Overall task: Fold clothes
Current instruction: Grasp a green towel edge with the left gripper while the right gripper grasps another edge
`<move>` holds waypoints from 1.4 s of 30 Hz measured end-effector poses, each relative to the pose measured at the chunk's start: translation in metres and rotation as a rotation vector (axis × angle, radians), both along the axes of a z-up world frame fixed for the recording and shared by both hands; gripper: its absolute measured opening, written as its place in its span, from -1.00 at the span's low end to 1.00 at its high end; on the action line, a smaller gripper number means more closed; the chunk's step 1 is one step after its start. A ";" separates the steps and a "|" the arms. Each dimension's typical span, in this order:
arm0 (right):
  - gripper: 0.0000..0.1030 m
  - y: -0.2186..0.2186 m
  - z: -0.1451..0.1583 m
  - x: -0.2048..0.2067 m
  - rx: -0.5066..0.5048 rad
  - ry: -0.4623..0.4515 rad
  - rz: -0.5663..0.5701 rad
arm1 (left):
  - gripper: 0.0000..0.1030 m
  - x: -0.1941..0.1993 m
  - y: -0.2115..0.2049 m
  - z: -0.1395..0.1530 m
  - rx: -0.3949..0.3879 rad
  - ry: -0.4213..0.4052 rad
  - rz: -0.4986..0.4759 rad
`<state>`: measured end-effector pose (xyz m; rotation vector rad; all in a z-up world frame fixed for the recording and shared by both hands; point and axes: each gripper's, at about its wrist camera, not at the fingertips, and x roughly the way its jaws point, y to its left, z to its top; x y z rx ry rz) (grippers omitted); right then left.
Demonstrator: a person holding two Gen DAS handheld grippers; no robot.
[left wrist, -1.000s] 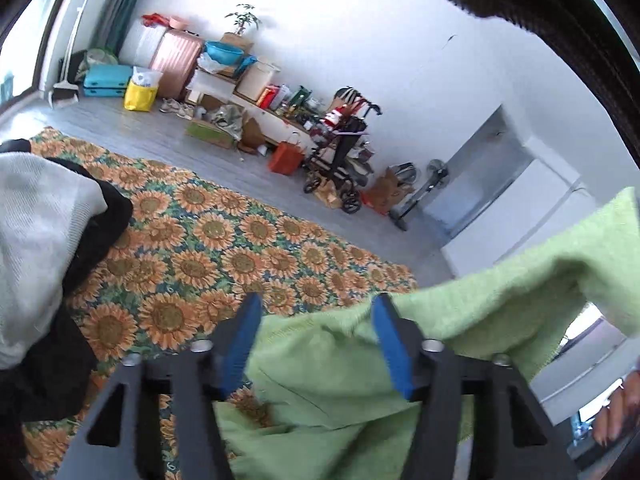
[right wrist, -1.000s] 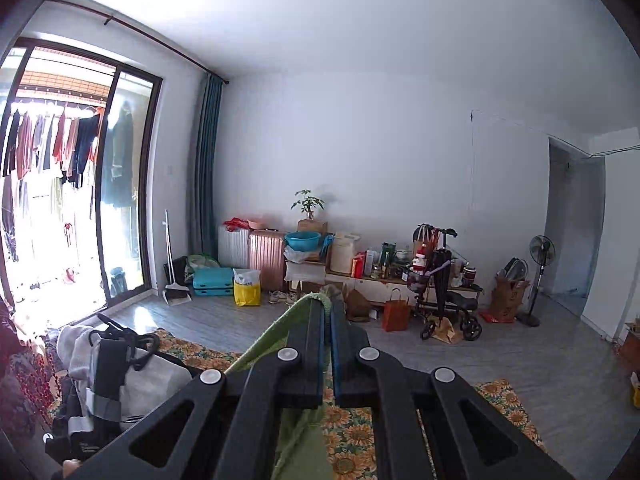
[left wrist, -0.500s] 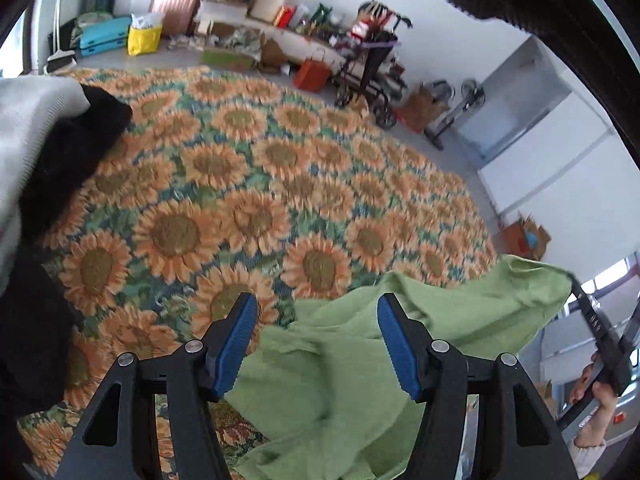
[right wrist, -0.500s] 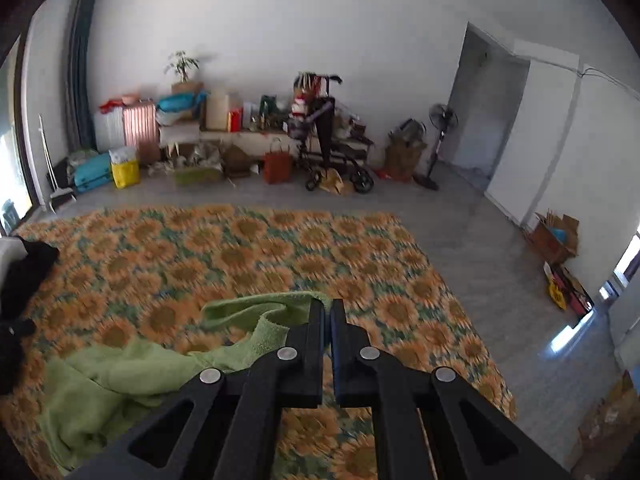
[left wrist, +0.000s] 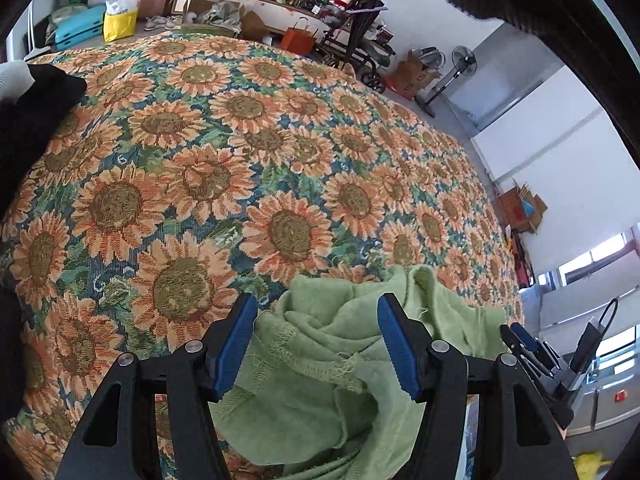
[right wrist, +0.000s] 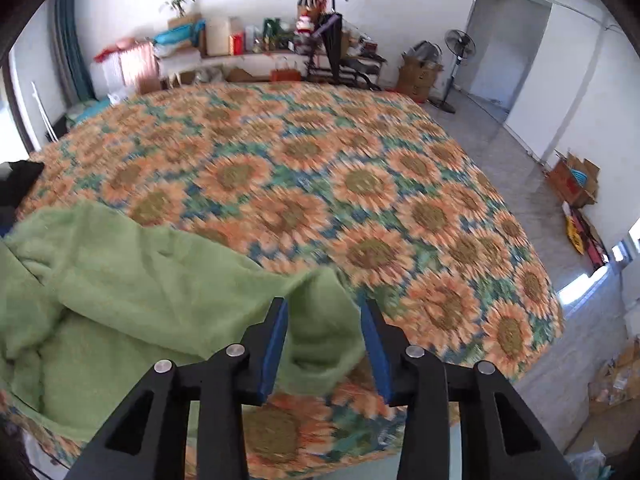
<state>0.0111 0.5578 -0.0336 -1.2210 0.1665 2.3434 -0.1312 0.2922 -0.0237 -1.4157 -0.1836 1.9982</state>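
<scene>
On the sunflower cloth (left wrist: 280, 128), green garment (left wrist: 320, 360) bunched, no clear long axis, left gripper (left wrist: 318, 340) fingers apart, right gripper (right wrist: 324, 344) fingers opening.

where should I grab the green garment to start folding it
Probably the stitched hem edge of the green garment, lying bunched between the left gripper pads. Come from above, pinching across the hem: it is a firm edge, unlike the loose heap around it.

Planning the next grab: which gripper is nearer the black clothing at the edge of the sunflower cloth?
Left. The left gripper sits over the green garment, with the black clothing close on its left; from the right gripper, opening around the garment, it lies far off.
</scene>
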 end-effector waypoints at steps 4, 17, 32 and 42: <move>-0.19 -0.029 0.016 -0.023 0.004 0.060 0.097 | 0.23 0.008 0.000 0.014 0.004 0.037 -0.005; -0.19 -0.112 -0.021 -0.123 -0.064 0.033 0.257 | 0.23 0.025 -0.009 0.039 -0.063 0.114 -0.041; -0.86 -0.119 -0.038 -0.130 -0.131 -0.006 0.299 | 0.23 0.034 0.001 0.037 -0.089 0.127 -0.085; -0.91 -0.096 0.060 -0.078 0.046 0.233 0.206 | 0.23 0.028 -0.001 0.046 0.084 0.053 -0.050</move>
